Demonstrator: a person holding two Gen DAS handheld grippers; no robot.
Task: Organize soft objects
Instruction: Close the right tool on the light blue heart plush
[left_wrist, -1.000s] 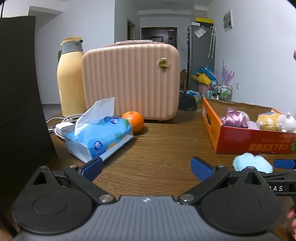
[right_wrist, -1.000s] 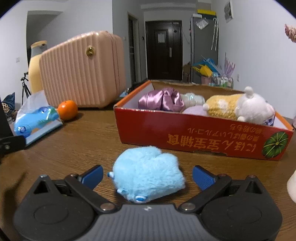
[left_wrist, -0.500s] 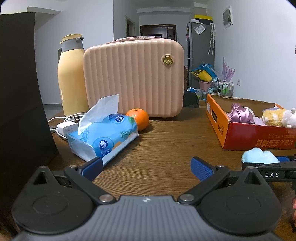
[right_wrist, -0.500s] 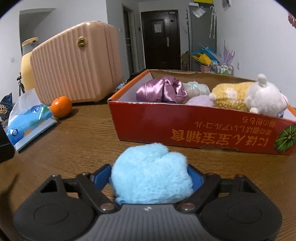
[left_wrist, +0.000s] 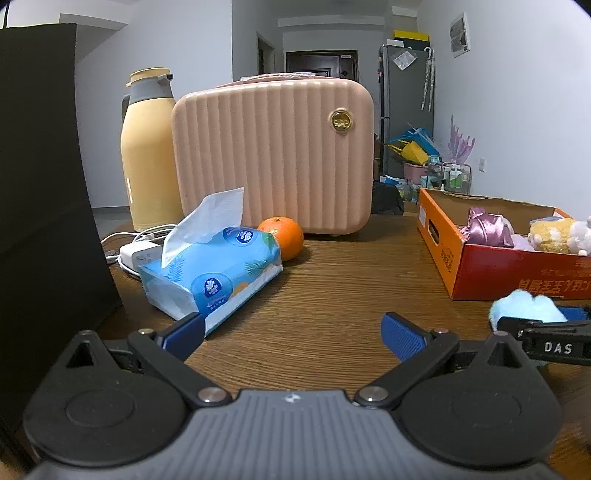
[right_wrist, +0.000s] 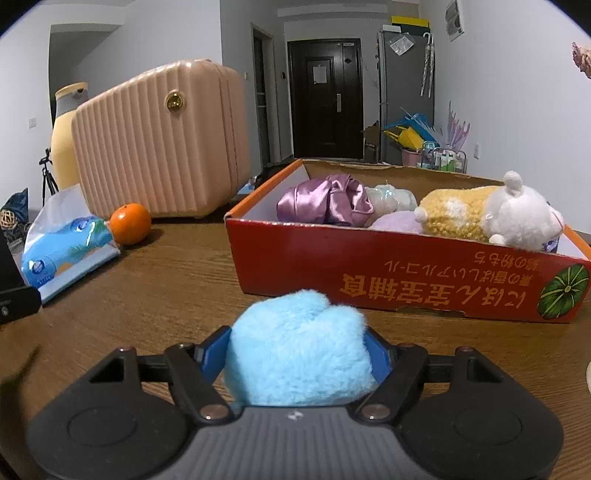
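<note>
Fingers of the right gripper have just been closing and now pinch the blue plush toy on the surface, just before the red cardboard box. Grasp step; next, lift over the box wall. Left gripper spread, empty.

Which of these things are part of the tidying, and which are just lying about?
Part of the job:
fluffy light-blue plush toy squeezed in right tool
red cardboard box
yellow-and-white plush animal
purple satin scrunchie

Lying about:
ribbed pink hard case
orange
blue tissue pack
yellow thermos jug
</note>
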